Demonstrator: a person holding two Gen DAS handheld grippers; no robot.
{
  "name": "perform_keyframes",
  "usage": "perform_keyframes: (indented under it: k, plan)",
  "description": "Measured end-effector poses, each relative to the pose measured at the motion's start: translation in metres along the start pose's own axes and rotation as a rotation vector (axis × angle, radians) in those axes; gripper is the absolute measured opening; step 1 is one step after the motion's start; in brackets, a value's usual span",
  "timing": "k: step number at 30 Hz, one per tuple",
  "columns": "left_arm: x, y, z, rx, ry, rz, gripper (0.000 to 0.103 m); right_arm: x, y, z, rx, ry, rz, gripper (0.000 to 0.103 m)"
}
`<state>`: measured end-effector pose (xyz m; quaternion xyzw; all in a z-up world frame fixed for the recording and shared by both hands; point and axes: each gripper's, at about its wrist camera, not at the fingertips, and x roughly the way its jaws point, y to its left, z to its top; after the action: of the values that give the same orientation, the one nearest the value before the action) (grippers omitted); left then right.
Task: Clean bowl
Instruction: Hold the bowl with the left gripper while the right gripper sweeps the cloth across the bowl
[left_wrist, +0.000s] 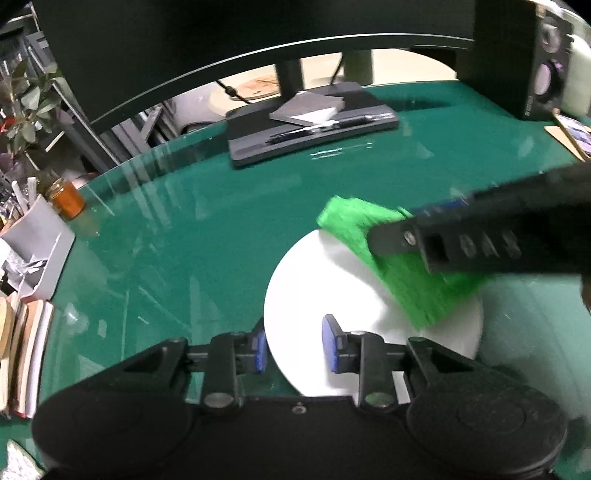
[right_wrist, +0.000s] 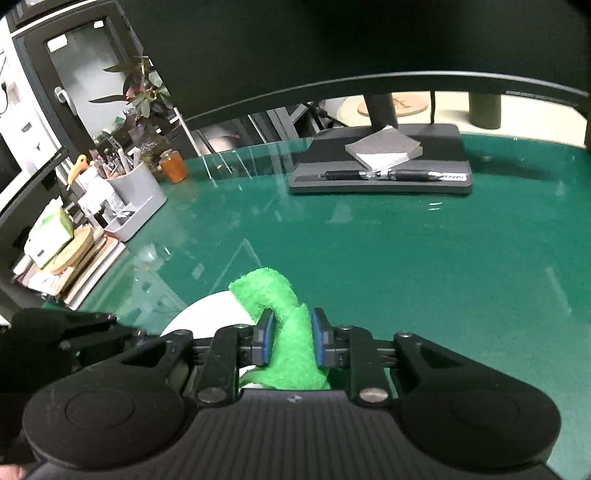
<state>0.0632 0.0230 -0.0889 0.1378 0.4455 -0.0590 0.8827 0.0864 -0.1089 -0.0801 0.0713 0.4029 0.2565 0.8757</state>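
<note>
1. Bowl (left_wrist: 332, 291): white, sits on the green glass-topped table (left_wrist: 207, 221), near its front edge. In the right wrist view only a sliver of its rim (right_wrist: 207, 306) shows, left of the cloth.
2. Left tool (left_wrist: 293, 347): blue pads straddle the near rim of the bowl, one outside the wall, one inside. Jaws narrow; the pads appear to clamp the rim, steadying the bowl.
3. Right tool (right_wrist: 292, 338): jaws closed on a bright green cloth (right_wrist: 284, 332), which is bunched between the pads and curls forward past them.
4. From the left wrist view the right tool (left_wrist: 391, 240) reaches in from the right, over the bowl; the cloth (left_wrist: 388, 258) hangs from it and lies across the bowl's far right part. Image blurred here; exact contact area cannot be told.
5. Background: monitor stand base (right_wrist: 380, 166) with a pen (right_wrist: 376, 174) and a notepad (right_wrist: 384, 149); grey organiser (right_wrist: 136, 199) and an amber jar (right_wrist: 173, 166) at the left.
</note>
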Motion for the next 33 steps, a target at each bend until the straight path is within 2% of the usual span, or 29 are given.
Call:
perform_keyframes:
  k: [5,9,13,18,27,33]
  plan:
    - [0.004,0.002,0.003,-0.008,-0.002,0.007,0.034,-0.015,0.001,-0.014,0.007,0.033,-0.004,0.022]
    - [0.001,-0.002,0.000,0.007,-0.007,0.017,0.034,-0.028,0.002,-0.026,0.068,0.041,0.006,0.024]
    - [-0.004,-0.008,-0.006,0.037,-0.012,0.034,0.031,-0.011,-0.001,-0.014,0.073,0.042,-0.029,0.021]
    - [-0.008,-0.008,-0.009,0.030,0.001,0.027,0.030,0.008,-0.002,0.001,0.049,0.045,-0.027,0.021]
    - [-0.003,-0.002,-0.002,0.045,0.012,0.015,0.031,0.009,-0.003,0.000,0.048,0.045,-0.013,0.021]
    - [-0.003,-0.004,-0.002,0.029,0.015,0.035,0.032,0.002,-0.002,-0.003,0.051,0.054,-0.020,0.021]
